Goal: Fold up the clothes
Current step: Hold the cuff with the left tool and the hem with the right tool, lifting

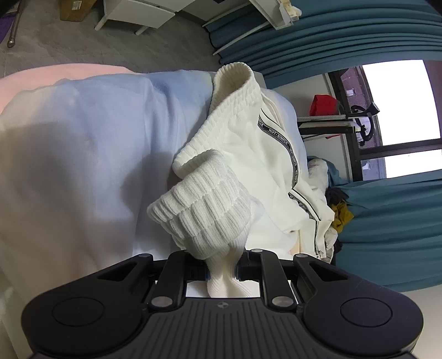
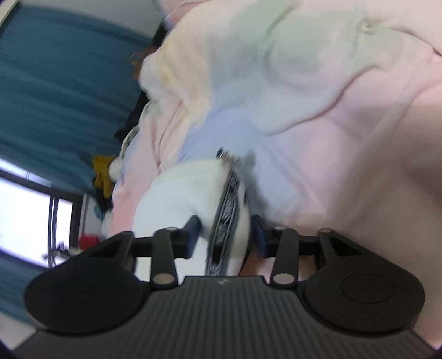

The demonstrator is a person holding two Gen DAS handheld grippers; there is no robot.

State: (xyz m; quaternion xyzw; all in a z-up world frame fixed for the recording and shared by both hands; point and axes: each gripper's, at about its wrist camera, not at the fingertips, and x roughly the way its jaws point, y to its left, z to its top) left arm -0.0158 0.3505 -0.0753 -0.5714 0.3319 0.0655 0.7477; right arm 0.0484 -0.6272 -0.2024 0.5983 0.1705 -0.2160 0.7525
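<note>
The white knitted garment (image 1: 248,154) lies crumpled on the bed (image 1: 83,143), on its pale blue and pink cover. In the left wrist view its long axis runs from the ribbed cuff (image 1: 204,212) nearest the camera up and away to the ribbed collar (image 1: 234,82), which stands up at the far end near the bed's edge. A dark printed trim band (image 1: 292,163) runs along that same line on the side towards the window (image 1: 397,99).

The left gripper (image 1: 221,272) is clenched on the ribbed knit just below the cuff; the fabric bunches between its fingers (image 1: 197,272).

In the blurred right wrist view, the right gripper (image 2: 225,234) has a fold of the garment with the patterned trim between its blue fingers (image 2: 193,229). The fingers stand apart, and I cannot tell whether they press on the cloth.

Beyond the garment, on the window side, a heap of other clothes (image 1: 334,204) in white, yellow and dark colours sits against the teal curtain (image 1: 392,221). A red object (image 1: 321,103) rests by the window. Past the collar lies grey carpet (image 1: 110,47) with white furniture legs (image 1: 143,24). Nothing lies on top of the garment.
</note>
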